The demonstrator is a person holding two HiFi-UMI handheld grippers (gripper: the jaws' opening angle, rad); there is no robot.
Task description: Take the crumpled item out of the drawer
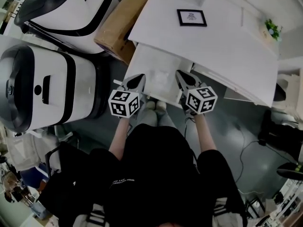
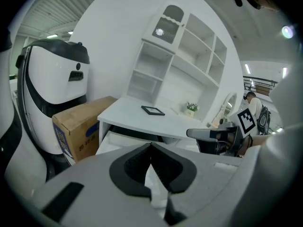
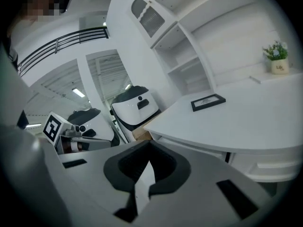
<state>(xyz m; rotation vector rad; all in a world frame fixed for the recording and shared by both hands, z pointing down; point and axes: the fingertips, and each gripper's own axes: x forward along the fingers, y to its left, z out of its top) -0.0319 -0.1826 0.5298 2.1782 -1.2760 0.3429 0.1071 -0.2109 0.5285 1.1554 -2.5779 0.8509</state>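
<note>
Your left hand-held gripper [image 1: 140, 77] and right hand-held gripper [image 1: 179, 74] both hang over the open drawer [image 1: 142, 60] of the white desk [image 1: 222, 46]. Each has its jaws pressed together with nothing between them (each gripper's own view shows the dark pads meeting at the tip). The crumpled item [image 1: 160, 78] is a pale wad that barely stands out against the white drawer floor. It lies near the middle of the drawer, between the two gripper tips as the head view shows them, and neither touches it.

Choose one gripper for the grab, since both are about equally near. Spread its jaws wide before you go down, because shut tips would only nudge the wad away. Come in from above with the nose tilted down, so the jaws straddle the wad and do not push it back under the desk top. Aim for its bulk, not a loose corner. It looks light and springy, so close until it gives and sits firm.

Keep the other gripper off to its own side, clear of the drawer wall. Then lift straight up and bring the wad out over the front rim.
</note>
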